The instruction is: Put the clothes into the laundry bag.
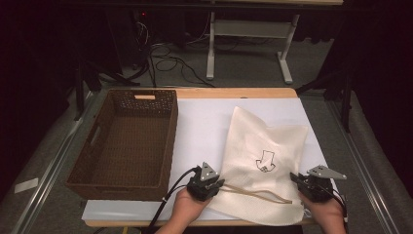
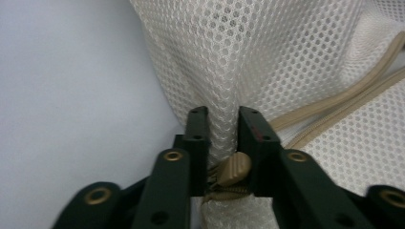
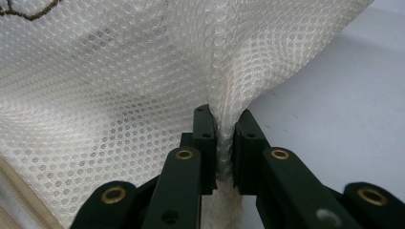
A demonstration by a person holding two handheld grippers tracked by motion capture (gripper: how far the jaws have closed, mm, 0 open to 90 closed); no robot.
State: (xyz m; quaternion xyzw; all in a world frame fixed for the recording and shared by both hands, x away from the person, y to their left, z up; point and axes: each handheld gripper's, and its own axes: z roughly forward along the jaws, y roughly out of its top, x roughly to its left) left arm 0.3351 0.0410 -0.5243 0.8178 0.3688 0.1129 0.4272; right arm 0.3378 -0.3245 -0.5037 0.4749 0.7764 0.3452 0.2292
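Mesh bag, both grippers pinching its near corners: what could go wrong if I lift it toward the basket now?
The left gripper is shut on the mesh bag right at the zipper pull, so a tug may slide the zipper open or slip off it. The right gripper pinches only a thin fold of mesh, which could pull free. Hanging slack, the bag may snag the wicker basket rim.

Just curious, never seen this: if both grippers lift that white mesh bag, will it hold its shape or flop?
Probably flop: the white mesh bag already bunches between the left gripper jaws. It looks light, being thin open netting. Slipping seems unlikely; the right gripper pinches a fold too.
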